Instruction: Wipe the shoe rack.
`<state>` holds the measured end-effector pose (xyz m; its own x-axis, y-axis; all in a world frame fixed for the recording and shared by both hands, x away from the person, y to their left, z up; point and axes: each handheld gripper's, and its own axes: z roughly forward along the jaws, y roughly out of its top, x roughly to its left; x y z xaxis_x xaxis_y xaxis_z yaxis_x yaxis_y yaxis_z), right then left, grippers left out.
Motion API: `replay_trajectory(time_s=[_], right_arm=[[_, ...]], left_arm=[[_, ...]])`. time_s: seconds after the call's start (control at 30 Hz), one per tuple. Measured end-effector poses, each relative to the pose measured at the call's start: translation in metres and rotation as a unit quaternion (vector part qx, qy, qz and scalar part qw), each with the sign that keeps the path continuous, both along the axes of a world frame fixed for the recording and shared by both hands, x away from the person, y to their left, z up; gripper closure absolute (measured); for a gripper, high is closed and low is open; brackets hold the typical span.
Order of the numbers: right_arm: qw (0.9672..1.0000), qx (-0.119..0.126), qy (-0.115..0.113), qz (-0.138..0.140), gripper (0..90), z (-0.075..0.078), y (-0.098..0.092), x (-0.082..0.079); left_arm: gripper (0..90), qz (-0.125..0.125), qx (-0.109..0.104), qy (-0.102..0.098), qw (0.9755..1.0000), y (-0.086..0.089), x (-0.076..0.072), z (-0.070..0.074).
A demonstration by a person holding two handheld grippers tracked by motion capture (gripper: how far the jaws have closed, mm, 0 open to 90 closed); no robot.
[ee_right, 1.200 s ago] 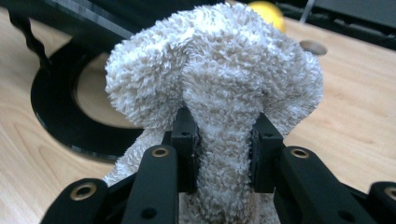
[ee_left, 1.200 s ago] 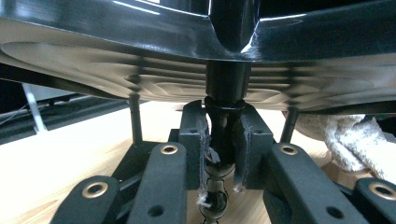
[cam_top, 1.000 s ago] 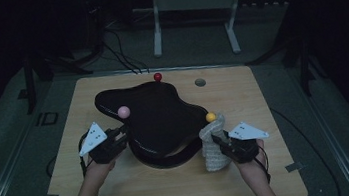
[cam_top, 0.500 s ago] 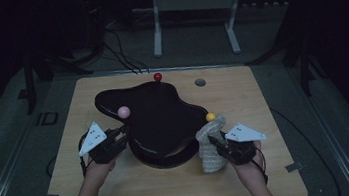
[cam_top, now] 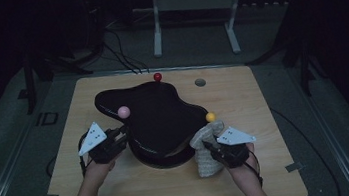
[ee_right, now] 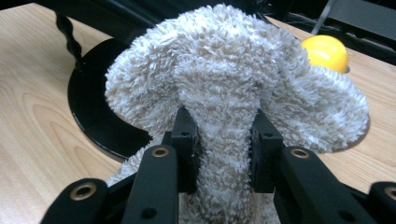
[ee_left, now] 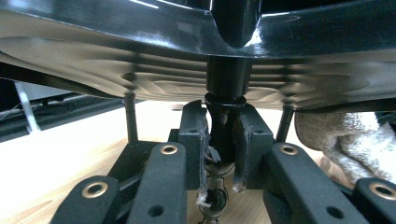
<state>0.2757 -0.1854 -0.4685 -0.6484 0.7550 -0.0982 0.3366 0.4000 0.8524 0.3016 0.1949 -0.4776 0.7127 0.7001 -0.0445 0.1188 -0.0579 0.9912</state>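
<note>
Stand (cam_top: 160, 125) mid-table (cam_top: 273, 176), towel (cam_top: 206, 149) at its right, ball (cam_top: 158, 76) behind.

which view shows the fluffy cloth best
The right gripper view: the cloth is close and sharp, pinched between the right gripper jaws. The high view shows it small by the black stand; the left gripper view catches just an edge.

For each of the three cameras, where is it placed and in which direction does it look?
High view: above the table's near side, looking forward and down; forearms, left claw and right claw show.
Left gripper view: on the left claw, looking under the black tray, clamping its post.
Right gripper view: on the right claw, gripping the towel.
Shared: tray, towel.
</note>
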Motion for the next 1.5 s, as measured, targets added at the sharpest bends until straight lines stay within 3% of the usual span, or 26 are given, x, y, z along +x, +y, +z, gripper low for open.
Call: replay_trajectory(time_s=[0.13, 0.33, 0.47, 0.5, 0.6, 0.7, 0.9, 1.0, 1.07, 1.27, 1.43, 1.5], right_arm=[[0.9996, 0.017, -0.023, 0.0, 69.2, 0.017, -0.002, -0.004], [1.0, -0.005, -0.003, 0.008, 69.2, -0.002, 0.01, -0.002], [0.9998, 0.002, -0.014, 0.016, 69.2, 0.008, 0.012, -0.007], [0.9994, 0.011, -0.027, 0.018, 69.2, 0.016, 0.012, -0.009], [0.9993, 0.013, -0.029, 0.02, 69.2, 0.017, 0.013, -0.009], [0.9995, -0.002, -0.008, 0.031, 69.2, 0.004, 0.02, -0.009], [0.999, 0.012, -0.03, 0.031, 69.2, 0.023, 0.016, -0.011], [0.9991, 0.013, -0.026, 0.03, 69.2, 0.02, 0.019, -0.01], [0.9991, -0.002, -0.018, 0.039, 69.2, 0.012, 0.025, -0.011], [0.9986, 0.015, -0.034, 0.038, 69.3, 0.028, 0.023, -0.014], [0.9986, 0.0, -0.019, 0.048, 69.2, 0.012, 0.034, -0.018], [0.9984, -0.005, -0.022, 0.051, 69.2, 0.015, 0.034, -0.019]], left_arm=[[74.8, -0.001, -0.002, 0.002, 1.0, 0.0, 0.0, 0.0], [74.9, 0.0, 0.001, 0.001, 1.0, -0.001, -0.001, 0.0], [74.9, -0.003, -0.002, 0.001, 1.0, 0.0, 0.0, 0.0], [74.8, -0.003, -0.002, 0.001, 1.0, 0.0, 0.0, -0.001], [74.9, -0.004, -0.002, 0.001, 1.0, 0.0, 0.0, 0.0], [74.9, -0.006, 0.0, 0.0, 1.0, 0.001, 0.0, 0.0], [74.9, -0.011, 0.0, -0.003, 0.9999, 0.002, 0.001, -0.001], [74.9, -0.011, 0.002, -0.003, 0.9999, 0.002, 0.001, -0.001], [74.9, -0.011, 0.002, -0.001, 0.9999, 0.001, 0.001, -0.001], [74.9, -0.009, 0.001, 0.001, 1.0, 0.001, 0.001, -0.001], [74.9, -0.01, -0.001, 0.002, 1.0, 0.001, 0.001, -0.001], [74.8, -0.01, 0.001, 0.002, 1.0, 0.001, 0.001, 0.0]])
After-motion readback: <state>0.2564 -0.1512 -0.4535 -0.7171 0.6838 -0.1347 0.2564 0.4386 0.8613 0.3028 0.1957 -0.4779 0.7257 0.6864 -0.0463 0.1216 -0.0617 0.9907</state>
